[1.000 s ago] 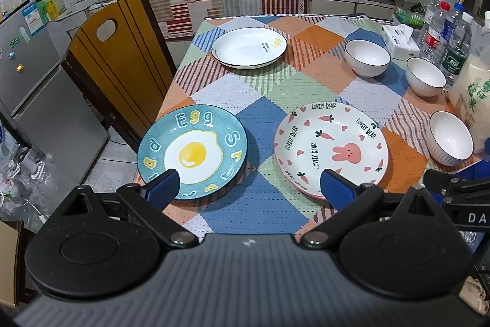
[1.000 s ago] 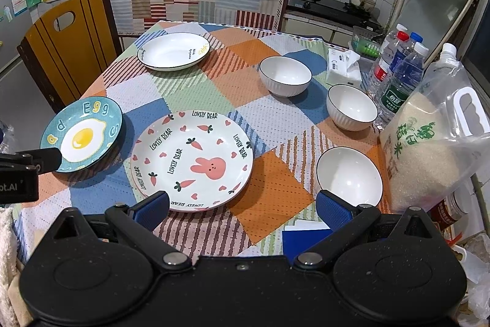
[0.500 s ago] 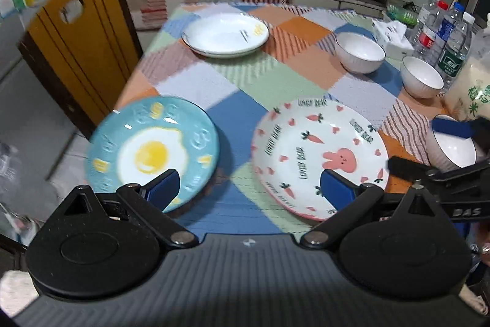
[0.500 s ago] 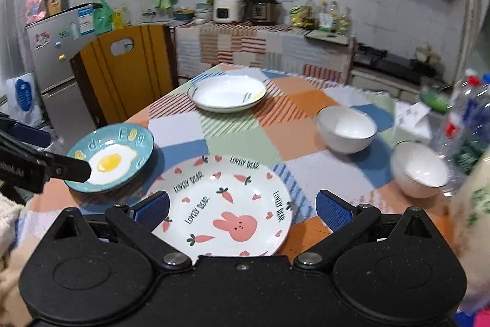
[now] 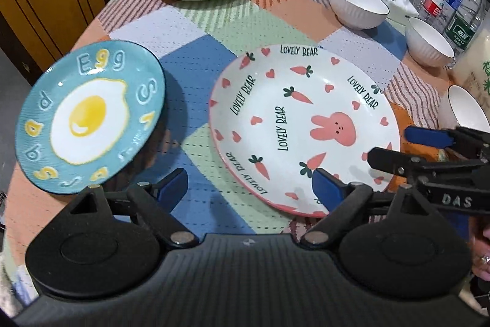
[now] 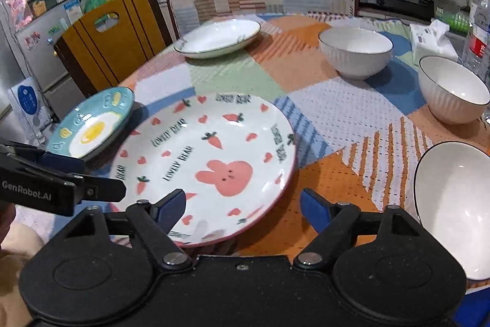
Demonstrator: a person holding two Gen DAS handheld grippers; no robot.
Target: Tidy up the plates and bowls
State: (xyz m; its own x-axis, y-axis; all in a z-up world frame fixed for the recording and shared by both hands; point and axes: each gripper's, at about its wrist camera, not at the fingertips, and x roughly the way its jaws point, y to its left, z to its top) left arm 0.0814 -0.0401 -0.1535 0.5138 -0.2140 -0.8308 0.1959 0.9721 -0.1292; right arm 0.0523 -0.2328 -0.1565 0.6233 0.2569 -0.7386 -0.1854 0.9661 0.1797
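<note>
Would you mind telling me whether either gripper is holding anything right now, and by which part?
Nothing is held: the left gripper and right gripper are closing, fingers clear of the rabbit plate.

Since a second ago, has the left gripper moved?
Yes. The left gripper has dropped toward the table: the egg plate and bunny plate loom larger, and the counter has left the view. Its jaws are closing, with nothing between them.

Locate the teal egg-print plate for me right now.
The teal egg-print plate sits at the table's near-left edge in the left wrist view, beside the white rabbit-and-carrot plate.
</note>
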